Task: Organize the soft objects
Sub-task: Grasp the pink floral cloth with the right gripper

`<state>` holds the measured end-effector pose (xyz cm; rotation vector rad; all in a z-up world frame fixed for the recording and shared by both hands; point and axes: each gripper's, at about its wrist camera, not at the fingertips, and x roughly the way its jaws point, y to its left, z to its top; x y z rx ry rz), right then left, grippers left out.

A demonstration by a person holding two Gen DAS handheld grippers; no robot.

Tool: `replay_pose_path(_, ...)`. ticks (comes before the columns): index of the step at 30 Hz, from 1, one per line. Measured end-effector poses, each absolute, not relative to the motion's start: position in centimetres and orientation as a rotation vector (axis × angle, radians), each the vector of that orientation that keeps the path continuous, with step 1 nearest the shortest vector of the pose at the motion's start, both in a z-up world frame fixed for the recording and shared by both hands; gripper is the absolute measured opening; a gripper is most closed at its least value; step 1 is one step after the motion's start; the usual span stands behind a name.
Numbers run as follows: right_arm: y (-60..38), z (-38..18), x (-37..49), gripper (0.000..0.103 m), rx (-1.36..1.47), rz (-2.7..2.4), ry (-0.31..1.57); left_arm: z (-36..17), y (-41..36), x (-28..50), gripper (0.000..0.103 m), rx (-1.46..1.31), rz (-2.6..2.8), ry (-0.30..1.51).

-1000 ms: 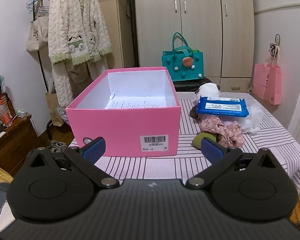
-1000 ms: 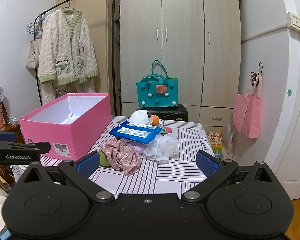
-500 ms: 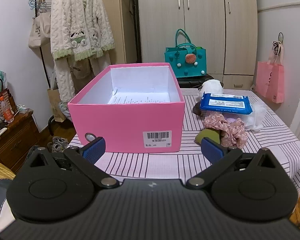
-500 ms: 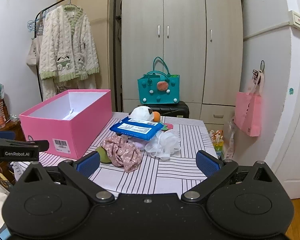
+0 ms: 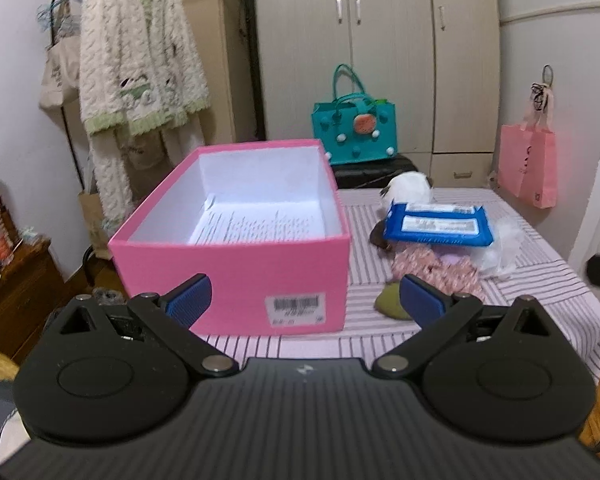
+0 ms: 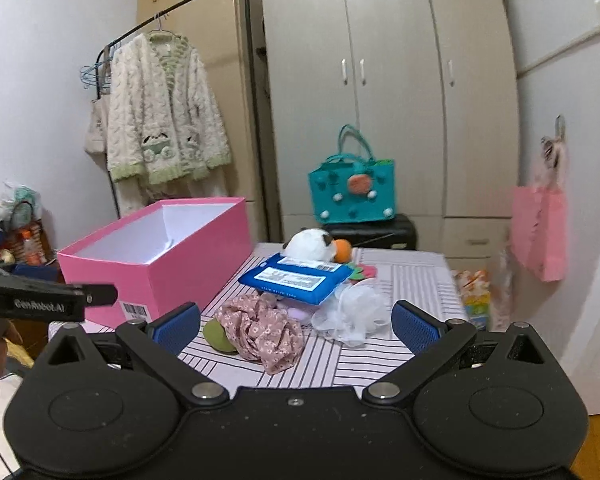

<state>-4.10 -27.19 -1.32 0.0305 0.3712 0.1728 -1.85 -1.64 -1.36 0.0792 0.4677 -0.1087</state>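
Both tongs, left point(image 5: 306, 300) and right point(image 6: 296, 326), hang spread wide and empty off the desk's point(image 6: 380, 364) near edge, nothing grabbed yet. The pink box point(image 5: 236, 276) sits open at the left edge, presumably the drop spot. The pile beside it: floral scrunchie point(image 6: 266, 330), white mesh pouf point(image 6: 354, 314), wipes pack point(image 6: 296, 280) stacked on top, so that's in the way.

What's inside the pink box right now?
The pink box holds only a printed paper sheet lying on its white floor; no soft items are in it. The near wall hides the front strip of the floor, so that part cannot be checked.
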Motion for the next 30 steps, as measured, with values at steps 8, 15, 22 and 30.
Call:
replay_pose_path(8, -26.6, -4.4, 0.4, 0.089, -0.042, 0.290, 0.466, -1.5, -4.5, -0.3, 0.096, 0.134, -0.198, 0.450)
replay_pose_path(15, -25.5, -6.6, 5.0, 0.080, 0.024, 0.421, 0.544, -2.5, -5.9, 1.1, 0.092, 0.127, -0.288, 0.517)
replay_pose_path(22, -24.0, -8.4, 7.7, 0.064, -0.076, 0.434, 0.552, -3.2, -6.3, 2.4, 0.087, 0.103, -0.333, 0.609)
replay_pose_path(30, -25.9, -7.3, 5.8, 0.009, -0.070, 0.414, 0.558, -4.0, -7.9, 2.8, 0.086, 0.169, -0.348, 0.601)
